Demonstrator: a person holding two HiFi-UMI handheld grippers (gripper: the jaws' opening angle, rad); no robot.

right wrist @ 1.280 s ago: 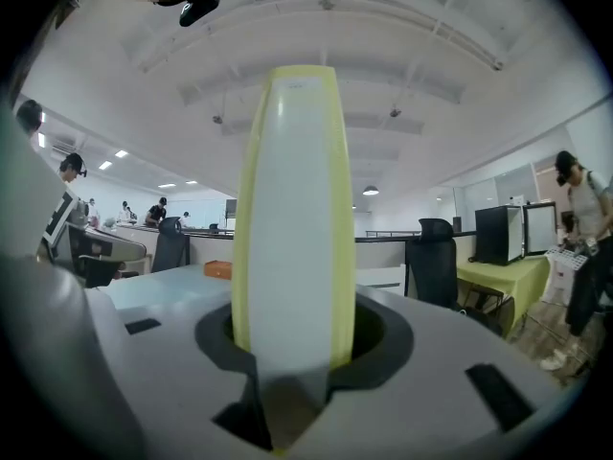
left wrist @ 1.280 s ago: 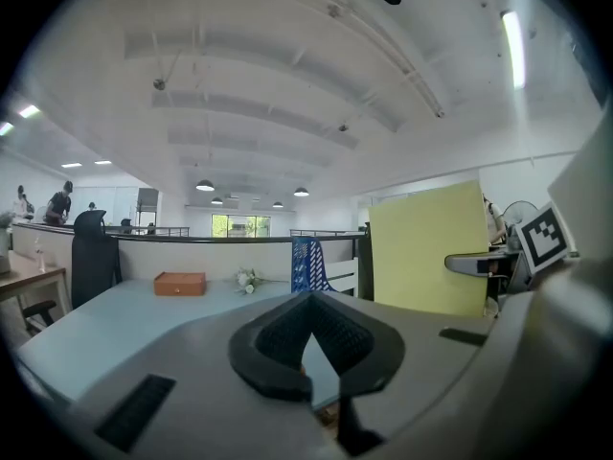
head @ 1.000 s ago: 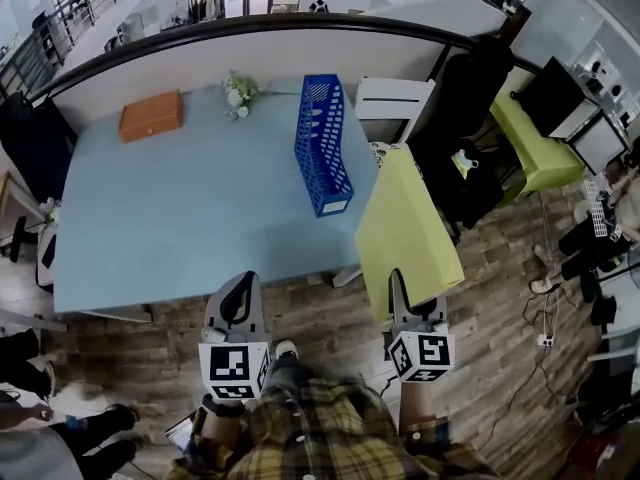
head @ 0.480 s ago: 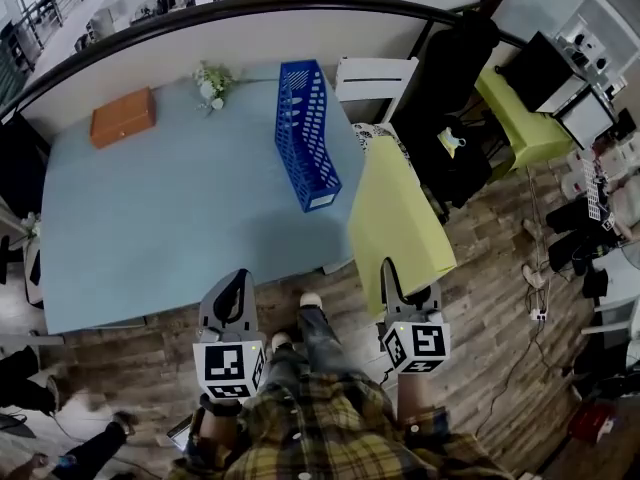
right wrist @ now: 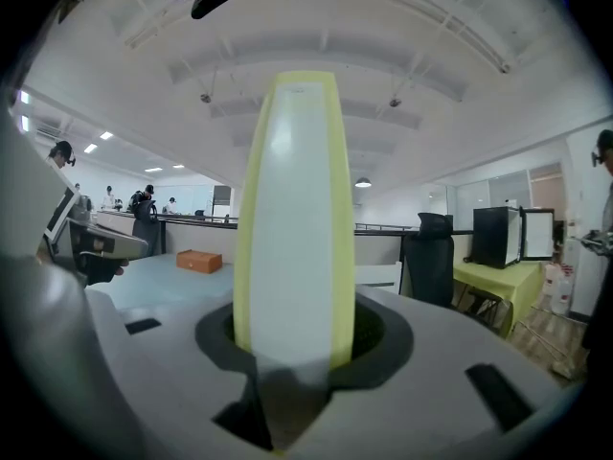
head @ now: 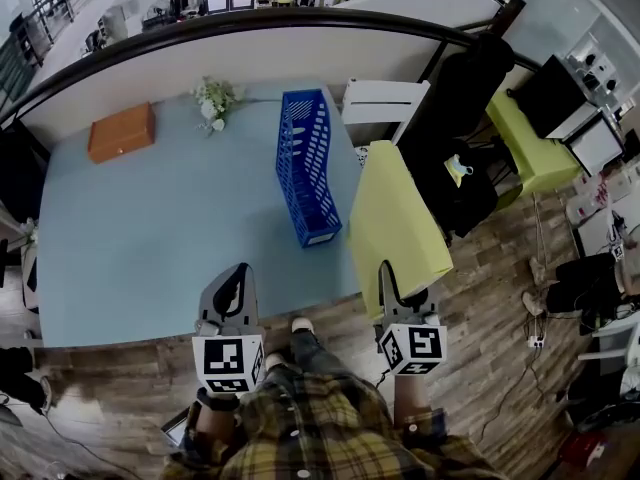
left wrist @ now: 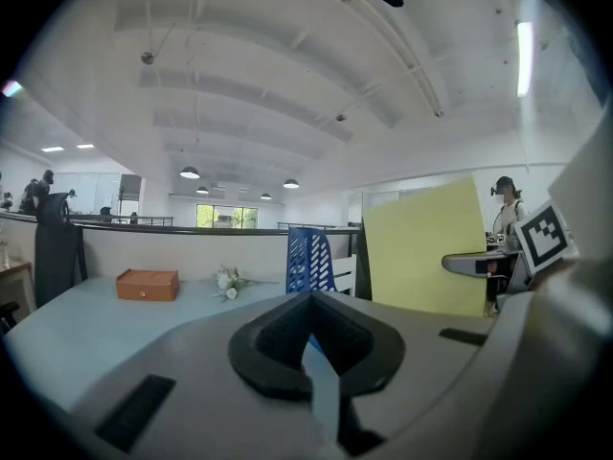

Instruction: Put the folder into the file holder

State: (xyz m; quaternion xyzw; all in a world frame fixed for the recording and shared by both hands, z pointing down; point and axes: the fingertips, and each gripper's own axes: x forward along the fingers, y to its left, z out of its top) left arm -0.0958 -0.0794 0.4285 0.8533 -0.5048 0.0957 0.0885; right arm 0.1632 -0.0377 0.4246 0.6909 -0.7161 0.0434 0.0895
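The blue file holder [head: 308,168] stands upright on the light blue table [head: 150,238], toward its right side, with its open top up. My right gripper [head: 393,283] is shut on the near edge of a yellow-green folder [head: 395,223], which hangs beyond the table's right edge, just right of the holder. In the right gripper view the folder [right wrist: 292,209] rises edge-on from between the jaws. My left gripper [head: 232,293] hovers at the table's front edge, shut with nothing in it. The left gripper view shows the holder [left wrist: 308,257] ahead and the folder [left wrist: 426,247] to its right.
An orange box [head: 121,132] and a small bunch of flowers [head: 213,98] lie at the table's far side. A white chair [head: 385,103] stands behind the holder, with a dark jacket over a chair [head: 460,118] to the right. Farther right is a yellow-green table [head: 535,133].
The table and holder have drawn closer to both grippers; the left one now reaches the front edge. The folder stays held in the right gripper, now nearer the holder.
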